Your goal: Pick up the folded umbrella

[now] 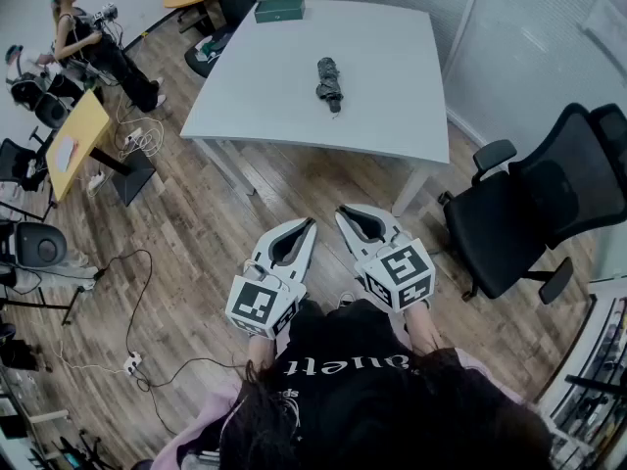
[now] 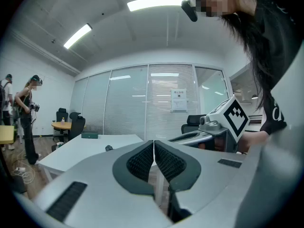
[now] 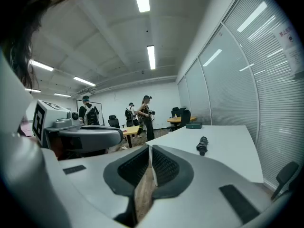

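I'm standing well back from the table (image 1: 245,96), with both grippers held low in front of me and nowhere near its top. The left gripper (image 1: 308,225) has its fingers pressed together on nothing, and the right gripper (image 1: 344,212) is the same, pads meeting with only floor showing past them.

The umbrella (image 1: 329,83) lies alone near the middle of the table, well in from the near edge. A green box (image 1: 279,10) sits at the table's far edge, well apart from it.

My main worry is arriving with the fingers not yet spread. Shut tips would shove the umbrella across the table instead of straddling it.

It also looks like a soft, rounded bundle. If I pinch only loose fabric, I expect it to sag or slide out as I lift, and a grip off its middle could let one end droop.

Reaching that far in, I could knock a gripper on the table's near edge or corner.

The chair (image 1: 549,204) right of the table and the cables (image 1: 137,302) on the floor left of it could catch my feet as I step in.
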Demonstrator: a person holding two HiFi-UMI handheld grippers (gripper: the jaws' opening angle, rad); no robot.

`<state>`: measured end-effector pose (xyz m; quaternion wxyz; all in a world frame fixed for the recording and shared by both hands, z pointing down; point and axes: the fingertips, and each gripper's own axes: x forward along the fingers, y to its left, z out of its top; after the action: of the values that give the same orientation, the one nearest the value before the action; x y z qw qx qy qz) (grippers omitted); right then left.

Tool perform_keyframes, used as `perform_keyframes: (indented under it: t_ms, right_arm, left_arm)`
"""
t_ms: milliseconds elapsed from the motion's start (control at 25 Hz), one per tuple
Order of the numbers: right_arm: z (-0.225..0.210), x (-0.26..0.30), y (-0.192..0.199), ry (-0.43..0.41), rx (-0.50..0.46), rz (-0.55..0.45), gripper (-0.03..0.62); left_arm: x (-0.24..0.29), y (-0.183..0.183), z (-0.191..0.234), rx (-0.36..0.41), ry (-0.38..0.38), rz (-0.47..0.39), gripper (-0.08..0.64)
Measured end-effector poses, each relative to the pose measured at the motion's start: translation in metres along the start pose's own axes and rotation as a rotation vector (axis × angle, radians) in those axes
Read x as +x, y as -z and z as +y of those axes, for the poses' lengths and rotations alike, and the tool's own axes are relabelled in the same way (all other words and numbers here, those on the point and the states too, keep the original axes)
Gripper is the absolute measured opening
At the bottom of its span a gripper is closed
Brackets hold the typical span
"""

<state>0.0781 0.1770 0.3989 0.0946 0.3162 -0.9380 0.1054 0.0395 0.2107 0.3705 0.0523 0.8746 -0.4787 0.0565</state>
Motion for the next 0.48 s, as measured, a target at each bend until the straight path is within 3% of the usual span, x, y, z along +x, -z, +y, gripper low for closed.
perform_keyframes:
  t_ms: [480]
  right_arm:
    - [-0.009,-0.004,0.003,-0.017,0.014,-0.033,0.035]
  left_arm:
    - [0.002,0.006,-0.007,0.011,-0.016,0.027,0.025]
